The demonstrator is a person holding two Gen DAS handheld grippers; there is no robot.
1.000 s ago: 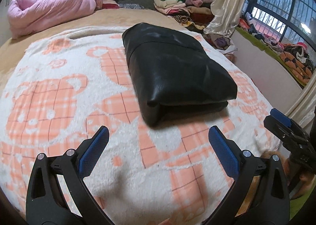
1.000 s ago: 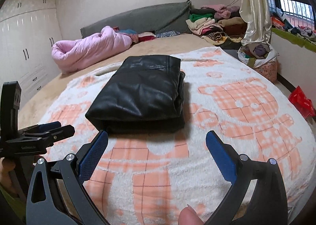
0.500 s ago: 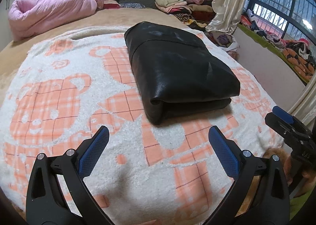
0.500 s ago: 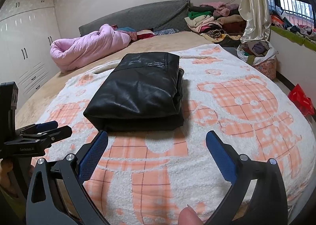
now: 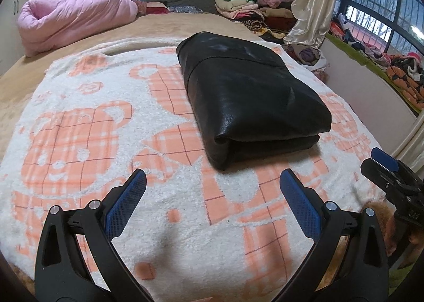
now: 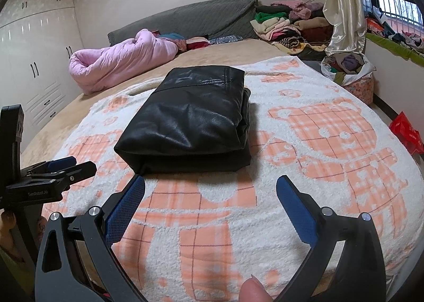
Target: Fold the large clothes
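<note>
Now we hold both grippers, left [image 5: 212, 182] and right [image 6: 210, 190], spread wide and empty; the folded jacket [image 5: 249, 100], seemingly slippery, could slump open if nudged.

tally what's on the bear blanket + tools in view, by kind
Folded black jacket: 1, lying on the blanket
Tools: 2, left tool and right tool, both open, holding nothing
Total: 3

Pink quilt [image 5: 74, 18], bear blanket [image 5: 79, 127]
</note>
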